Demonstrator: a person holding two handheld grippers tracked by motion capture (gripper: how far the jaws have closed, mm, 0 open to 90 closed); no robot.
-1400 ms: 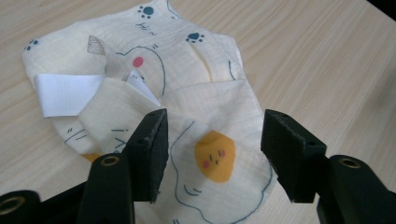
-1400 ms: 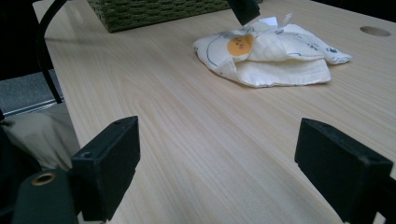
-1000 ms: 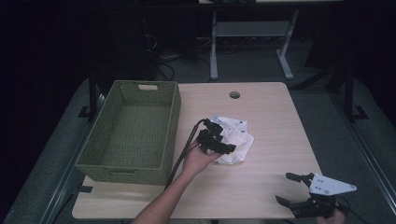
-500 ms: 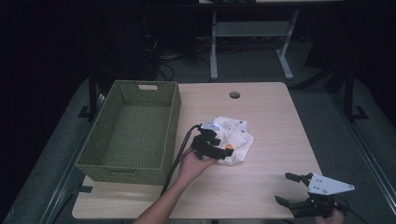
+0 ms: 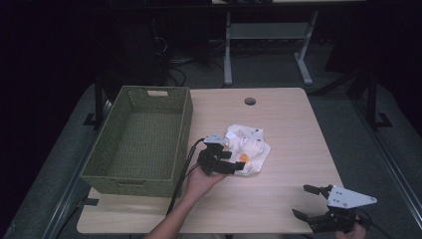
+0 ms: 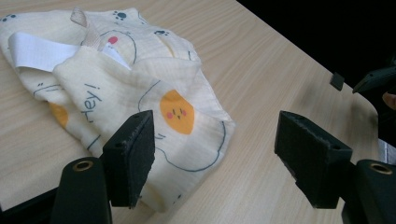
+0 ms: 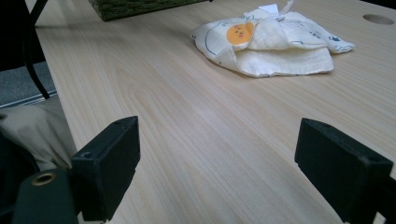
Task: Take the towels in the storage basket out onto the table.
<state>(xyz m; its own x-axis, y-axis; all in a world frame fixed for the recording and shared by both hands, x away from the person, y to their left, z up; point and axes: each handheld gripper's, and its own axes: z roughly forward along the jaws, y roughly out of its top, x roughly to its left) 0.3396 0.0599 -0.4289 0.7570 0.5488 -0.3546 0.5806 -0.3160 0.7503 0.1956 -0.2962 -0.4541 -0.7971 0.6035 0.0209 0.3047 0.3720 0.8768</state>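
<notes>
- Black pads of our left gripper stand spread, pinching nothing; one jaw hangs over the near edge of the crumpled cloth, which lies mid-table beside the woven basket.
- We could catch one loose layer, so the bundle unfolds.
- Our right gripper waits agape, well apart.
- Folds hide the cloth's true shape.

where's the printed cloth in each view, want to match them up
High view: printed cloth lies mid-table, right of the basket.
Left gripper view: upper left to centre, its edge by the left tool's near jaw.
Right gripper view: upper right, far across the table.
Shared landmark: its orange face print.
</notes>
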